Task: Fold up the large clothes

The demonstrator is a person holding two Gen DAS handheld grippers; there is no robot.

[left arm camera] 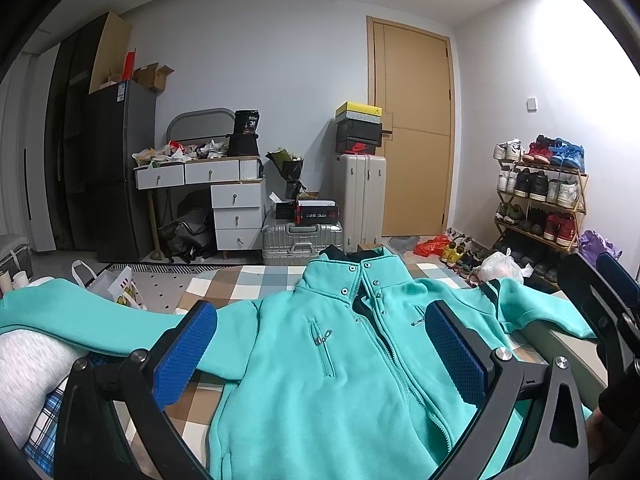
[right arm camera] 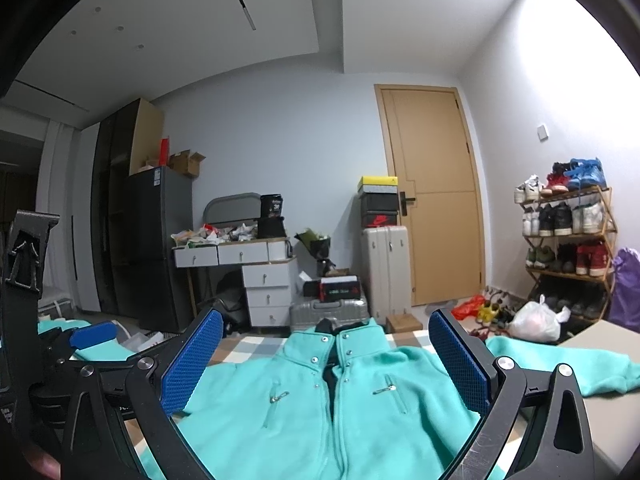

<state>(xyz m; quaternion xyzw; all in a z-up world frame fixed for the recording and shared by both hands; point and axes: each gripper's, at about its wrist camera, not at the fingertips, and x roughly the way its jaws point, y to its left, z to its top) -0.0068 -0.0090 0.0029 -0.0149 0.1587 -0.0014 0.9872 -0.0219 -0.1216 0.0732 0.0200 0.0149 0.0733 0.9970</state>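
A teal fleece jacket is spread flat on the checked bed cover, low in both frames. The left hand-held gripper and right hand-held gripper are held wide apart above it, empty.

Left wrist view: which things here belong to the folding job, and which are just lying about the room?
Job:
- teal jacket, spread front-up on the checked bedcover
- left claw, open
- right claw, open

Lying about:
- shoe rack
- suitcases
- shoe boxes
- cluttered drawer desk
- white plastic bag
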